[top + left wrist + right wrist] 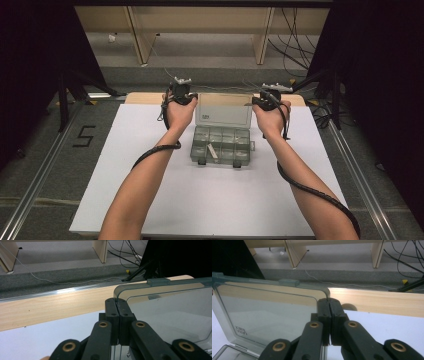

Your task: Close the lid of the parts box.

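Both grippers, left (186,95) and right (261,101), have fingers clenched on the lid (223,109) corners; thin, stiff, slippery plastic; the box (220,145) looks light.

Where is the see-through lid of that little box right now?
In the high view the clear lid stands raised behind the compartment box at mid-table, its top corners pinched by the left gripper and right gripper.

Even, soft overhead light — dark, slightly blurred edges

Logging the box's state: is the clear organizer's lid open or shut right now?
Open. The lid stands raised behind the compartment tray, with the left tool and right tool each clamped on an upper corner.
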Action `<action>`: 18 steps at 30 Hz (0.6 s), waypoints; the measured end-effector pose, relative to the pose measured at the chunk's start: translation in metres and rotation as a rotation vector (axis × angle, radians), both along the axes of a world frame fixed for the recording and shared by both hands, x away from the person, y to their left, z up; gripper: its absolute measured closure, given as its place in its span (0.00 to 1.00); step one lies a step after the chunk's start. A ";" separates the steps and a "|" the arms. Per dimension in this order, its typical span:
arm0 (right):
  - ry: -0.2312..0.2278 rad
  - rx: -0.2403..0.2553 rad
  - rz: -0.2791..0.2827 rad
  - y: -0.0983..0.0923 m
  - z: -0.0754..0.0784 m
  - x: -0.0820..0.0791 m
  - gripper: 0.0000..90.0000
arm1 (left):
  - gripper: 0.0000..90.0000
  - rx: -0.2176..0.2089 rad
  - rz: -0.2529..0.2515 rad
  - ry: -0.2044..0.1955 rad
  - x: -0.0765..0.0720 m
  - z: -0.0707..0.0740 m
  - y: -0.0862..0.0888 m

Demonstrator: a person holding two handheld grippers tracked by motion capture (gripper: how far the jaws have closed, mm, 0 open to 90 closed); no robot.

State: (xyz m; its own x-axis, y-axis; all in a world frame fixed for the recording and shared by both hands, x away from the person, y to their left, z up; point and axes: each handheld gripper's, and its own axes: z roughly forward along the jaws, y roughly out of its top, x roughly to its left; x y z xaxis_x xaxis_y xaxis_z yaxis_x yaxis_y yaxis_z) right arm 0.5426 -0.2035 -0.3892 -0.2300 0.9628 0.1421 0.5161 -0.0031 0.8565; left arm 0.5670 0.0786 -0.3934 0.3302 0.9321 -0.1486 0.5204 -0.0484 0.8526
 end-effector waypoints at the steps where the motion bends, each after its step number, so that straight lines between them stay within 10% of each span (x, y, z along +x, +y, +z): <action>1: 0.008 -0.002 -0.001 0.000 0.001 -0.001 0.99 | 0.98 0.002 -0.002 -0.004 -0.001 0.000 0.000; 18: -0.027 -0.014 0.013 0.000 0.001 -0.016 0.99 | 0.99 0.000 -0.005 -0.031 -0.013 0.001 0.002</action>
State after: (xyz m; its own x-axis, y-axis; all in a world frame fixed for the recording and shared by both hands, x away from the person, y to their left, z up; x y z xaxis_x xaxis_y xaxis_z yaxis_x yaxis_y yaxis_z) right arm 0.5270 -0.2030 -0.3880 -0.2456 0.9616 0.1227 0.4930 0.0149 0.8699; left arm 0.5536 0.0805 -0.3928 0.3392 0.9305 -0.1381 0.4933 -0.0509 0.8684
